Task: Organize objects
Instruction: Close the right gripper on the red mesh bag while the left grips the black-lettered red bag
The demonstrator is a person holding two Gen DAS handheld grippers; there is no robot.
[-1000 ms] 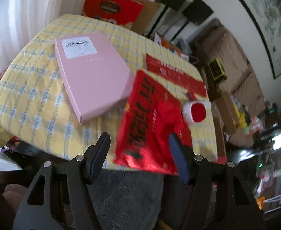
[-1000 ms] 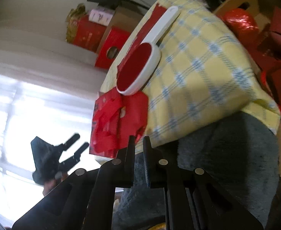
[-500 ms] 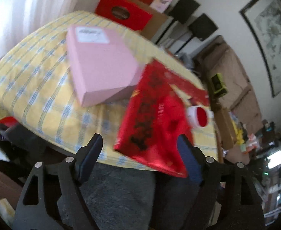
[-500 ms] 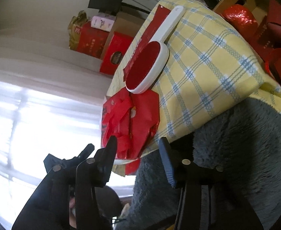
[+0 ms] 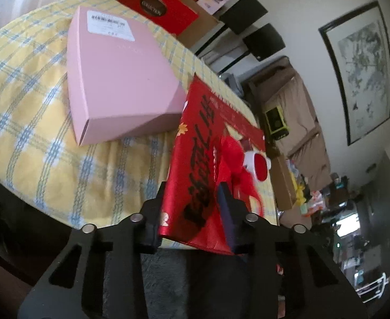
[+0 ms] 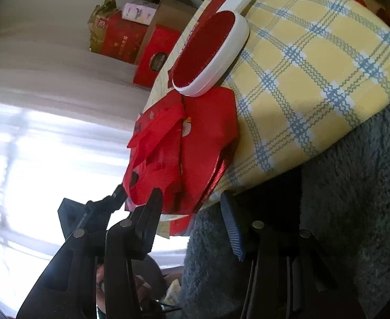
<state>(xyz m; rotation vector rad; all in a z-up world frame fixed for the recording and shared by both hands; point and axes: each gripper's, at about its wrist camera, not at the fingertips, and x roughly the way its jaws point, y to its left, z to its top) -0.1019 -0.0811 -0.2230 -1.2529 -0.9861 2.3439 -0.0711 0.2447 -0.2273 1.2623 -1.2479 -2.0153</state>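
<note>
Red, glossy and printed with bold black characters, the flat foil gift bag (image 5: 208,175) lies at the near edge of the worktop (image 5: 35,133), which wears a yellow cloth with a blue check, and the bag's near end now sits between the fingers of the left gripper (image 5: 193,207). A second ago those fingers stood wide and short of the bag; they have since come down over its edge and have just been closing, so they now stand narrow, one against each side of the bag. Whether the pads truly press I cannot tell, but the pick-up looks to be the step in hand. The right gripper (image 6: 192,212), shut a second ago, has opened to a middling gap and faces the same bag from the corner of the worktop with nothing between its fingers; the bag's crumpled red handles (image 6: 155,143) lie just ahead of it. The bag's long axis runs from the near edge away across the worktop, parallel with the line of black characters, its far end pointing toward the long red carton (image 5: 237,117) behind it. A white lint brush with a red oval pad (image 6: 210,53) rests beside the handles, its handle pointing away along much the same line. A flat pink cardboard box (image 5: 120,79) lies just beside the bag.
</note>
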